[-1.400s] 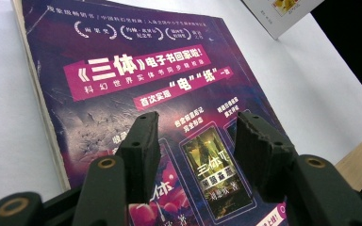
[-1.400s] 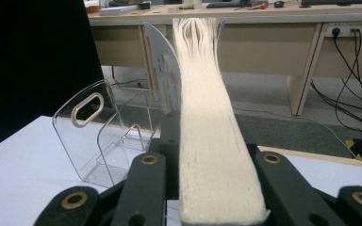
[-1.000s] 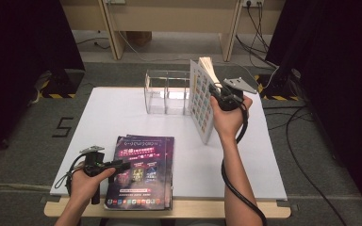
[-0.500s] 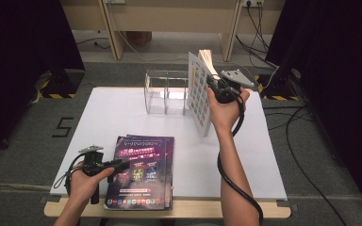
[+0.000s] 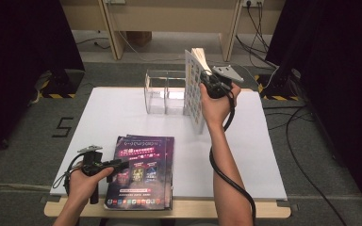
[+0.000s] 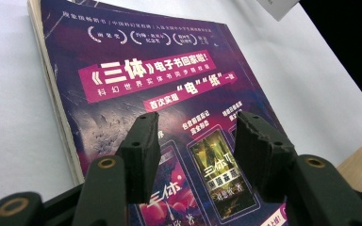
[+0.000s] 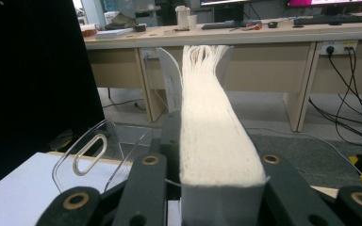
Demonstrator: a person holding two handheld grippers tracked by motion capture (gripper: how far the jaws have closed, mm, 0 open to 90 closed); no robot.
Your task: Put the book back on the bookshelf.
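Above the white table (image 5: 122, 113), beside a clear acrylic file holder (image 5: 165, 92), the right gripper (image 5: 206, 80) clamps a white-covered book (image 5: 194, 94) held upright, while the left gripper (image 5: 122, 164), jaws apart, hovers over a purple magazine (image 5: 141, 172) lying flat.

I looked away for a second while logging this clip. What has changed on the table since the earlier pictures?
The right gripper, shut on the upright white-covered magazine, has carried it slightly left, toward the clear plastic file holder. The left gripper stays open over the purple magazines lying flat on the white table.
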